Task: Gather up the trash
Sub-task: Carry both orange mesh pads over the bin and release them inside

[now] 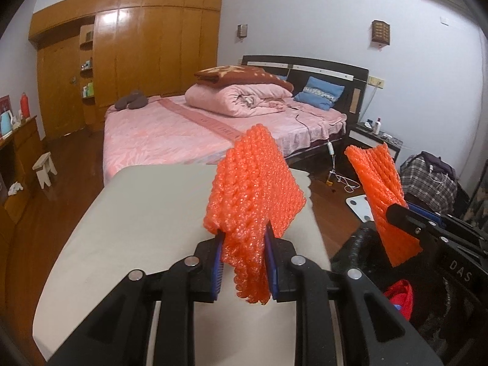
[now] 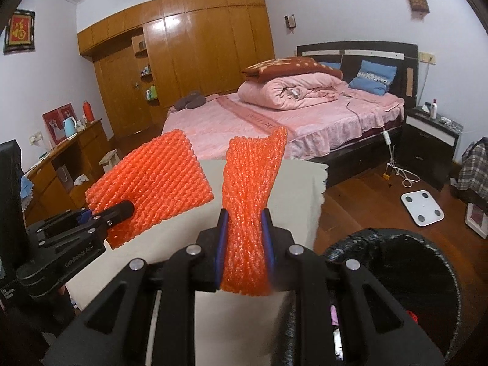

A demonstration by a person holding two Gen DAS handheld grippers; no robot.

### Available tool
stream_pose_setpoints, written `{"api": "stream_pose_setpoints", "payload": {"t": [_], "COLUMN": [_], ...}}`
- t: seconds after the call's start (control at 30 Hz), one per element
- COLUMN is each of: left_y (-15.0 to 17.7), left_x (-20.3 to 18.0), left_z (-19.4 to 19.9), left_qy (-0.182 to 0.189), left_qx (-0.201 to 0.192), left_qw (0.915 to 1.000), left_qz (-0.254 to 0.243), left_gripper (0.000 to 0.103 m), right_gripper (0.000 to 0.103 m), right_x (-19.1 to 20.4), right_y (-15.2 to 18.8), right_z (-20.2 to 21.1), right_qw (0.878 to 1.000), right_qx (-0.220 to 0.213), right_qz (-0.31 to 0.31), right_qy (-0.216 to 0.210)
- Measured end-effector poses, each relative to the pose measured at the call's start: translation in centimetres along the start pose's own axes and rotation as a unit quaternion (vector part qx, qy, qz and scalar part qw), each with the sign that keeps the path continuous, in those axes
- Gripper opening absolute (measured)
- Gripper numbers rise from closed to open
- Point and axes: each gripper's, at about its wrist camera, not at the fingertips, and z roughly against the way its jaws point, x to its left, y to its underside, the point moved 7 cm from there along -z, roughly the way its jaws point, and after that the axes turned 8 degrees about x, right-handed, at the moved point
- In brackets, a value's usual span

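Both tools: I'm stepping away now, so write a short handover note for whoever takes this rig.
Left tool: shut on an orange foam net sleeve, raised over the beige tabletop.
Right tool: shut on a second orange foam net piece, beside the black-lined trash bin.
Done: both pieces picked up.
Left: drop both into the bin, likely right first.

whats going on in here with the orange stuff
A person is collecting trash with a handheld gripper in each hand. The left gripper is shut on one orange foam net, and the right gripper is shut on another foam net. Both are held up above a beige table, with a black-lined trash bin just to the right.
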Motion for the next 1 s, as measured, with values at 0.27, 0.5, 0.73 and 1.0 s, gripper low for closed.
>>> {"api": "stream_pose_setpoints", "payload": {"t": [0.27, 0.5, 0.73, 1.0], "left_y": [-0.3, -0.6, -0.4, -0.2], "left_x": [-3.2, -5.8, -8.2, -11.5], "left_z": [1.5, 2.6, 3.2, 3.2], "left_qy": [0.015, 0.031, 0.050, 0.072], "left_qx": [-0.009, -0.017, -0.022, -0.023], "left_qw": [0.9997, 0.9987, 0.9969, 0.9940], "left_qz": [-0.020, -0.037, -0.057, -0.079], "left_gripper": [0.023, 0.023, 0.023, 0.024], "right_gripper": [0.020, 0.020, 0.020, 0.020], "right_x": [-2.0, -3.7, -5.8, -8.3], "right_y": [0.8, 1.3, 2.0, 2.9], "right_z": [3.4, 5.9, 7.6, 9.2], "right_qw": [1.000, 0.999, 0.998, 0.996], "right_qx": [-0.018, -0.031, -0.038, -0.041], "right_qz": [-0.007, -0.014, -0.024, -0.038], "right_qy": [0.018, 0.033, 0.051, 0.073]}}
